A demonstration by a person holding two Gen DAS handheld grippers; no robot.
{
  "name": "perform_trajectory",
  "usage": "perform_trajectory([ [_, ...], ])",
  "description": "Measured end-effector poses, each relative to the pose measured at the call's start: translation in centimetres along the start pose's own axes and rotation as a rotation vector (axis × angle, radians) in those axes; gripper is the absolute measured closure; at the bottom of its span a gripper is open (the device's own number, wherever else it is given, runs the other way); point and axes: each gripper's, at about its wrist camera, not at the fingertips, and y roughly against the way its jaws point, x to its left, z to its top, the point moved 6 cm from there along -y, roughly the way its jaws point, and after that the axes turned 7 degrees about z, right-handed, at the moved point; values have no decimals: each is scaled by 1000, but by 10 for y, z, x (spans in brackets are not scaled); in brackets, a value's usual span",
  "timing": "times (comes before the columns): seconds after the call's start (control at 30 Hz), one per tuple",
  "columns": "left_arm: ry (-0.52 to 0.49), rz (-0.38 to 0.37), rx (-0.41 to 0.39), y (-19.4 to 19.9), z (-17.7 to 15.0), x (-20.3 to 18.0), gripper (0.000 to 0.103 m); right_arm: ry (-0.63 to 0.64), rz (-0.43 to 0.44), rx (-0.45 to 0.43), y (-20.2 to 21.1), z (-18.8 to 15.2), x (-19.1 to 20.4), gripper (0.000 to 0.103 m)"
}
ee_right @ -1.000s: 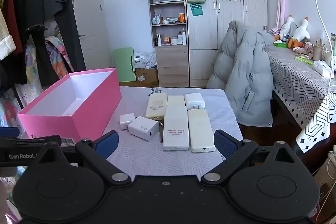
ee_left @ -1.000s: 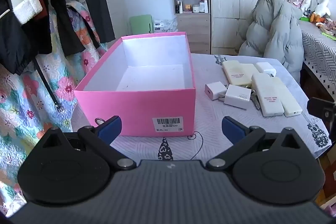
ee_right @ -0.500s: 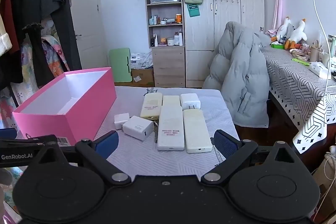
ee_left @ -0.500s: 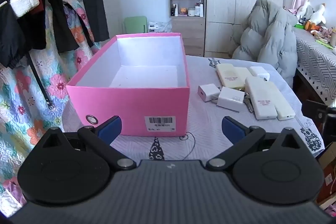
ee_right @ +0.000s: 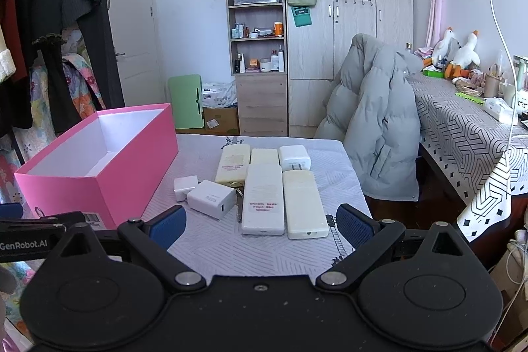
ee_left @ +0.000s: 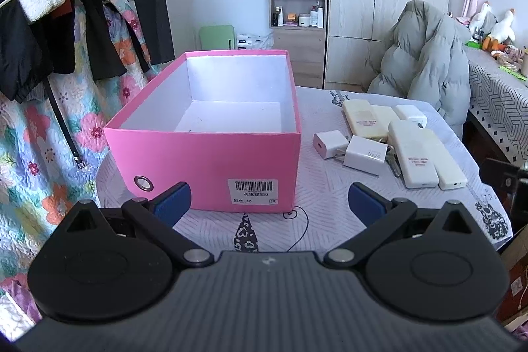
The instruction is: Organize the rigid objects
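An empty pink box with a white inside stands on the left of the table. To its right lies a cluster of white and cream power banks and chargers. My left gripper hovers open just in front of the box's near wall, holding nothing. My right gripper is open too, above the table's front edge, right before the two long power banks. The left gripper's body shows at the left edge of the right wrist view.
A grey puffer jacket hangs over a chair behind the table. Clothes hang on a rack at the left, over a floral quilt. A second table with a patterned cloth stands at the right. Shelves and a wardrobe line the back wall.
Both grippers have drawn back a little and risen, so the box and the cluster sit lower and farther off. Both stay open and nothing on the table has moved.
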Motion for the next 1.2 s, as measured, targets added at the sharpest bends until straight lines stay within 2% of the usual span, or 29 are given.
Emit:
perform_trajectory([
  [0.47,-27,-7,0,1,-2,-5,0,-10,-11,20,-4,-6,-8,3],
  [0.63,-20,-10,12,-1,-4,-3,0,5,-13,39,-6,-7,-5,0],
  [1.2,1,1,21,-3,-5,-1,0,27,-44,48,-9,-9,-2,0],
])
